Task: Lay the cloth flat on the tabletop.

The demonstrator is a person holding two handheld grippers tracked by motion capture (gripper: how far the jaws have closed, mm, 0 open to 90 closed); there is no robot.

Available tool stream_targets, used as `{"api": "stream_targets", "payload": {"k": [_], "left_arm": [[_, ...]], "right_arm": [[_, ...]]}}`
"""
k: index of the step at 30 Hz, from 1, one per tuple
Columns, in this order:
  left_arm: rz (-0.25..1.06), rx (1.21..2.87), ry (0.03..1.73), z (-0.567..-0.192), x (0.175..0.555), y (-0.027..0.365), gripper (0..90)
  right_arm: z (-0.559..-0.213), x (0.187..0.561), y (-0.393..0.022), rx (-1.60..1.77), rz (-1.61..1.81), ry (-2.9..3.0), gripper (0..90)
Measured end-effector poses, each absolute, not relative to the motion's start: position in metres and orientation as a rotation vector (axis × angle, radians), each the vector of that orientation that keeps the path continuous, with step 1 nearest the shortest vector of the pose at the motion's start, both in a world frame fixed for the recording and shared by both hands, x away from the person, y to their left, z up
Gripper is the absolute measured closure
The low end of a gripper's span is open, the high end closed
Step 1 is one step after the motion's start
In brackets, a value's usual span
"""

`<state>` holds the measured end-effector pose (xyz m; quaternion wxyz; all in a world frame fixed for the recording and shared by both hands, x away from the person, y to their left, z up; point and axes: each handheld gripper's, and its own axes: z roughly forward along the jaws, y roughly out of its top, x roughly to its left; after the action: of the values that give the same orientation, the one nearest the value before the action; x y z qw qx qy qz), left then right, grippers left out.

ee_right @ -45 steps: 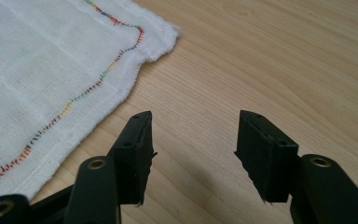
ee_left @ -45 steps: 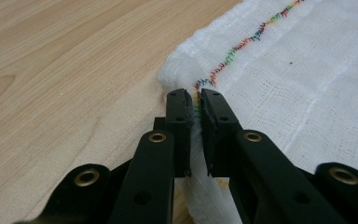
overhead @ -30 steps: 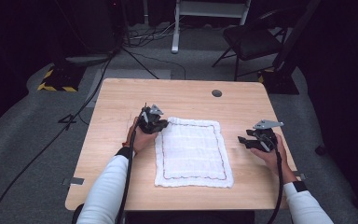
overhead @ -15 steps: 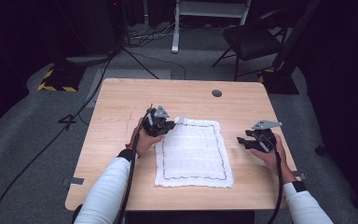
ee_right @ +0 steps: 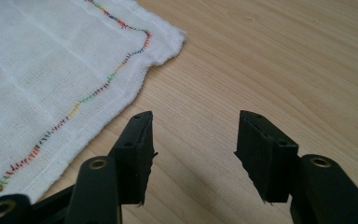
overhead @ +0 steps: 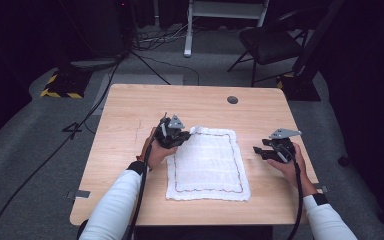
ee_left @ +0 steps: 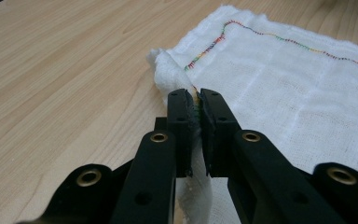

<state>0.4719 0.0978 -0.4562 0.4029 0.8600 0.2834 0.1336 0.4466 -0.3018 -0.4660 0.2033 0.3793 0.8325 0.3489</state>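
On the wooden worktop [overhead: 130,115], with the left tool [ee_left: 194,108] clamped on the white stitched cloth's [overhead: 207,162] far-left corner and the right tool [ee_right: 193,140] empty, half-open beside its right edge, lift that corner gently, keeping the fold line straight.

A white cloth [overhead: 207,162] of loose, gauzy weave lies spread flat on the light wooden bench [overhead: 130,107], roughly at its middle and nearer the person's edge. It is rectangular, with its long sides running away from the person. A line of multicoloured stitching runs just inside its border, wavy in places. Its far left corner [ee_left: 168,70] is bunched and lifted off the wood, pinched between the closed jaws of the left hand-held gripper [ee_left: 194,109]. The other corners lie flat.
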Motion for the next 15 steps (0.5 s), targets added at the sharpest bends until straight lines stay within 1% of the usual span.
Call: {"api": "stream_targets", "payload": {"k": [15], "left_arm": [[0.343, 2.193, 0.67, -0.454, 0.463, 0.086, 83.0]], "right_arm": [[-0.466, 0.446, -0.299, 1.047, 0.974, 2.327, 46.8]]}}
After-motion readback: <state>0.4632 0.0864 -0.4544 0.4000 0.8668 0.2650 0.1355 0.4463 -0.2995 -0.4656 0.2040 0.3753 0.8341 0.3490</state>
